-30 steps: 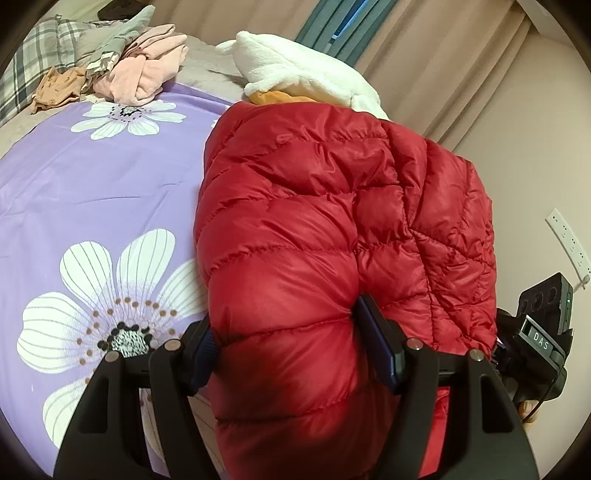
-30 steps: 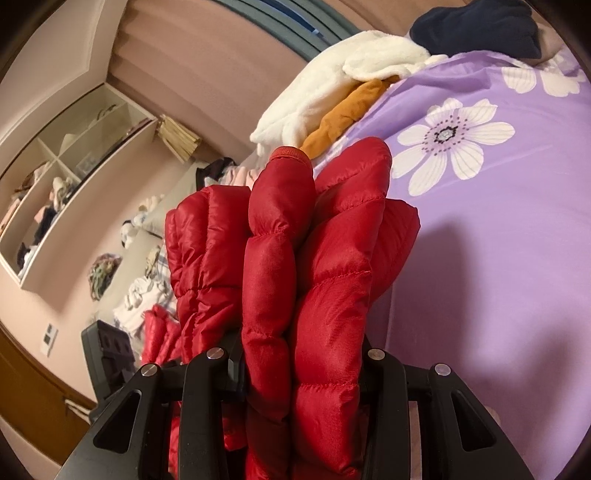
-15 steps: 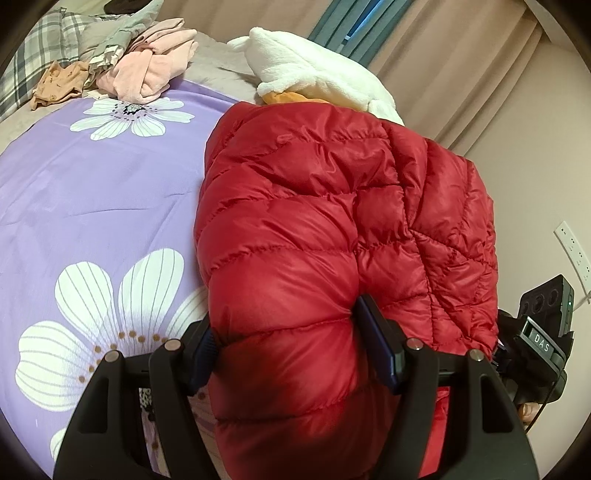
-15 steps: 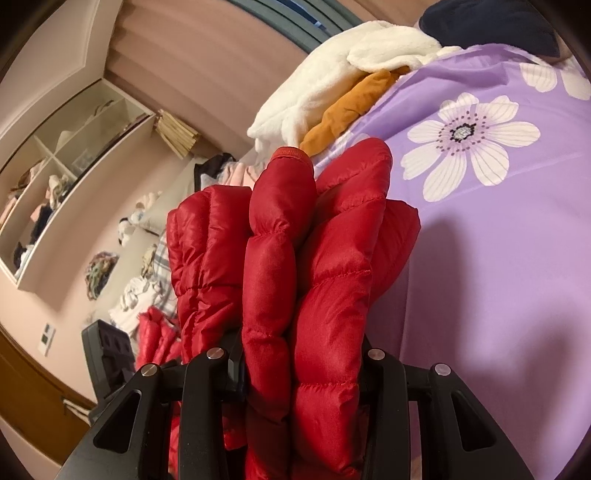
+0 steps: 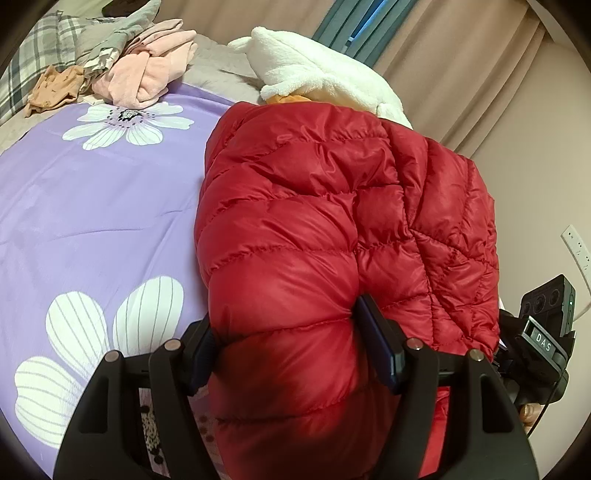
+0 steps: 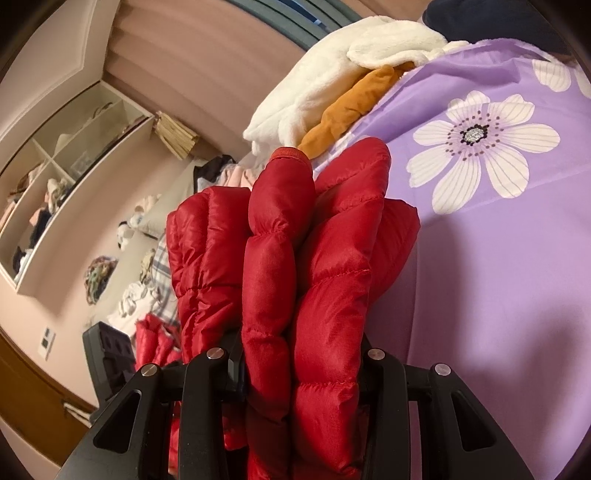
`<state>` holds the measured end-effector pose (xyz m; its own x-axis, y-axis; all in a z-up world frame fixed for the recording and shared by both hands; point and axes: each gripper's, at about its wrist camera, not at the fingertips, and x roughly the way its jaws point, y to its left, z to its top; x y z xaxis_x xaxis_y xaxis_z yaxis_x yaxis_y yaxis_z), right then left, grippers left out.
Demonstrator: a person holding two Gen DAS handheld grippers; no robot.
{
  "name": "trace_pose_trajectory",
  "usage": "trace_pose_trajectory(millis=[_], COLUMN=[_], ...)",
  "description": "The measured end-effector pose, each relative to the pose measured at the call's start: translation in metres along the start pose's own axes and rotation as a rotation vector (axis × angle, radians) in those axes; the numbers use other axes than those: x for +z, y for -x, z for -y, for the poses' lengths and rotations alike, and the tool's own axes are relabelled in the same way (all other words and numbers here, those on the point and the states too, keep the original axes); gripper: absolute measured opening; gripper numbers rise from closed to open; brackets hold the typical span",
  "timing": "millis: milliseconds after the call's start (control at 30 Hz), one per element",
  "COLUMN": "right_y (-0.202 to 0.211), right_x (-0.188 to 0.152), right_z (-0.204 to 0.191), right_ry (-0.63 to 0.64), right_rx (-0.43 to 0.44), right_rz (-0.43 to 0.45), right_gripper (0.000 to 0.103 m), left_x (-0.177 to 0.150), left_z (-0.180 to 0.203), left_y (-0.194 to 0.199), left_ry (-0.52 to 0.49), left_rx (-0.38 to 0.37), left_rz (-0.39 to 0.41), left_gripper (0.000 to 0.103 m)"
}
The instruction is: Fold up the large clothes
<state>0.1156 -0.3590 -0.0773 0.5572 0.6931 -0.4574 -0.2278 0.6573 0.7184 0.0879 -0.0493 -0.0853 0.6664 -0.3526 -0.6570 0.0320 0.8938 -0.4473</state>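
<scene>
A red quilted puffer jacket, folded into a thick bundle, is held up over the purple flowered bed cover. My left gripper is shut on one bulging end of the jacket. My right gripper is shut on several stacked layers of the jacket at the other end. The right gripper's body shows at the right edge of the left wrist view. The jacket hides the fingertips of both grippers.
A white fleece garment over an orange one lies at the far side of the bed. Pink and grey clothes are piled at the far left. A dark garment lies beyond. Curtains, a wall and shelves surround the bed.
Both grippers have carried the jacket forward over the bed toward the white and orange pile. The grips on the jacket have not changed.
</scene>
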Motion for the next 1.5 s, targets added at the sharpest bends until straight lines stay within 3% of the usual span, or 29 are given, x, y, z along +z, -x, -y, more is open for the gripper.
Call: trace_pose_trajectory(millis=[833,1233,1500], right_y=[-0.009,-0.008,0.012], right_x=[-0.01,-0.011,-0.012], right_z=[0.038,0.046,0.044], right_ry=[-0.14,-0.198,-0.206], right_rx=[-0.083,-0.096,-0.131], right_rz=[-0.02,-0.02,0.029], right_gripper=[0.039,0.047,0.05], left_x=[0.002,-0.002,-0.007], left_z=[0.005,0.006,0.009], left_y=[-0.013,-0.014,-0.01], left_ry=[-0.063,-0.096,-0.111], left_rx=[0.057,0.097,0.123], left_rz=[-0.029,-0.034,-0.032], left_gripper=[0.077,0.079,0.079])
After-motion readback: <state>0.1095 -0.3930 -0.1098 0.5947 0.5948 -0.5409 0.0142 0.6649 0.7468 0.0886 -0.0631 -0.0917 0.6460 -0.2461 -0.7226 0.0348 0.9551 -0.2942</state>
